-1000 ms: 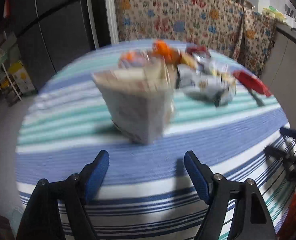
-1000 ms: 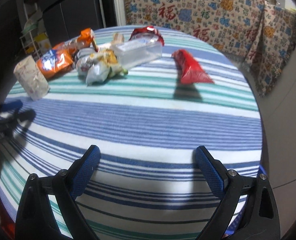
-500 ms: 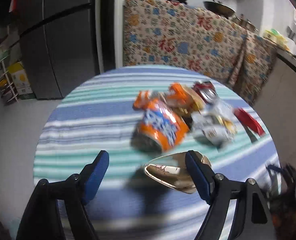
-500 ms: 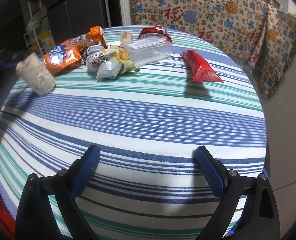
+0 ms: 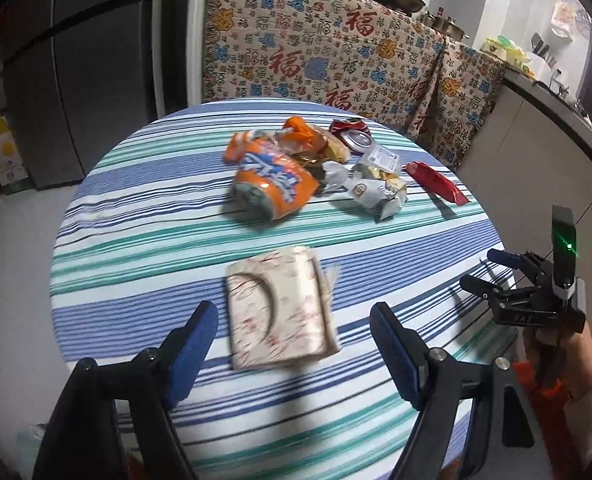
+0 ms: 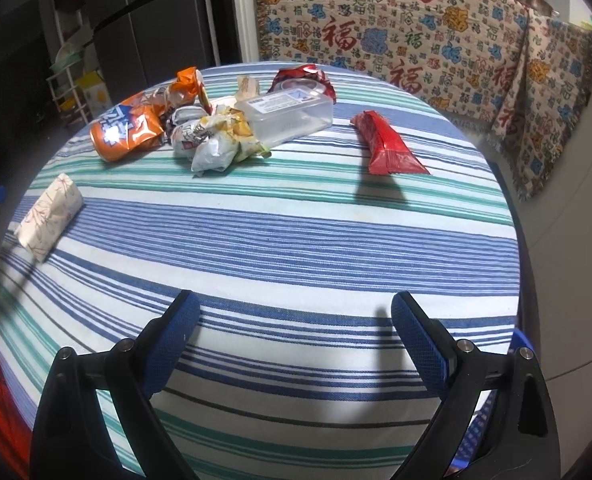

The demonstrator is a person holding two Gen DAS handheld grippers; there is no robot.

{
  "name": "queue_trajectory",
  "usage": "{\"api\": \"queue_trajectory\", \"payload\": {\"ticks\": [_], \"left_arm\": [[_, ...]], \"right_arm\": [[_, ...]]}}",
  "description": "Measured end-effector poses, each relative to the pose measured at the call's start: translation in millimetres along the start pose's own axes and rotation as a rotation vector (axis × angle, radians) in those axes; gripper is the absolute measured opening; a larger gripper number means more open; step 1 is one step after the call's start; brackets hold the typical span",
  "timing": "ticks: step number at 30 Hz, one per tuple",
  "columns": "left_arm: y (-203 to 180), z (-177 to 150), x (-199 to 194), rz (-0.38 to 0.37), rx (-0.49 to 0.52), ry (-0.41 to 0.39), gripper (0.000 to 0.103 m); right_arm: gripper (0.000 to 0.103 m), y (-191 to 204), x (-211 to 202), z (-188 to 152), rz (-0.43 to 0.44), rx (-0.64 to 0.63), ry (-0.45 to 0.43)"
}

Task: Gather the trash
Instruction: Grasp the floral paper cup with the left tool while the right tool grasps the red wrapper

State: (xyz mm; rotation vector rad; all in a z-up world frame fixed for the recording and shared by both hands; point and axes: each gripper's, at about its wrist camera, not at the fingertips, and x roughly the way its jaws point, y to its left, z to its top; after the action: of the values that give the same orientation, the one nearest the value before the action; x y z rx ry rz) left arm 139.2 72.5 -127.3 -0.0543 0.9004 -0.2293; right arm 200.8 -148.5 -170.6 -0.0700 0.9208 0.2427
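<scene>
A cream paper bag (image 5: 280,308) with red marks lies on its side on the striped round table (image 5: 144,264), just ahead of my open, empty left gripper (image 5: 294,340). It also shows at the table's left edge in the right wrist view (image 6: 50,216). Farther back lies a pile of trash: an orange snack bag (image 5: 274,184), crumpled wrappers (image 5: 372,192), a crushed red can (image 5: 352,138) and a red wrapper (image 5: 436,182). My right gripper (image 6: 296,344) is open and empty over the table's near edge, far from the red wrapper (image 6: 388,146). It shows at the right in the left wrist view (image 5: 492,270).
A clear plastic box (image 6: 288,114) sits in the pile. A patterned cloth (image 5: 336,60) hangs behind the table. A dark fridge (image 5: 76,60) stands at back left, a counter (image 5: 544,128) at right.
The paper bag stood upright a second ago; it has tipped over and now lies flat ahead of my left gripper. The left gripper has risen and tilted down. The right gripper barely moved.
</scene>
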Motion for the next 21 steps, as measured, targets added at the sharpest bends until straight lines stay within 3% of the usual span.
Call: {"api": "queue_trajectory", "payload": {"ticks": [1,4,6,9,12,13,16,18,21], "left_arm": [[-6,1,7,0.015,0.015,0.006,0.081],[-22,-1,35,0.166,0.075,0.028,0.081],[-16,-4,49,0.229,0.041,0.042,0.081],[-1,-6,57,0.177,-0.045,0.063,0.081],[3,-8,65,0.146,-0.049,0.069,0.073],[1,-9,68,0.140,-0.042,0.071,0.066],[-4,-8,69,0.120,-0.018,0.057,0.065],[-9,-9,68,0.110,0.007,0.049,0.065],[-17,-12,68,0.107,0.043,0.042,0.065]], "right_arm": [[0.097,-1,1,0,0.000,0.004,0.002],[0.096,-11,-3,2,0.008,0.031,-0.008],[0.096,-25,-10,6,0.015,0.069,-0.031],[0.096,-58,-22,15,-0.007,0.136,-0.069],[0.096,-80,-24,35,-0.017,0.149,-0.068],[0.096,-83,-21,44,0.005,0.134,-0.056],[0.094,-84,-1,69,0.019,0.064,0.006],[0.080,-84,22,87,0.018,0.023,0.071],[0.074,-87,52,105,0.021,0.018,0.142]]}}
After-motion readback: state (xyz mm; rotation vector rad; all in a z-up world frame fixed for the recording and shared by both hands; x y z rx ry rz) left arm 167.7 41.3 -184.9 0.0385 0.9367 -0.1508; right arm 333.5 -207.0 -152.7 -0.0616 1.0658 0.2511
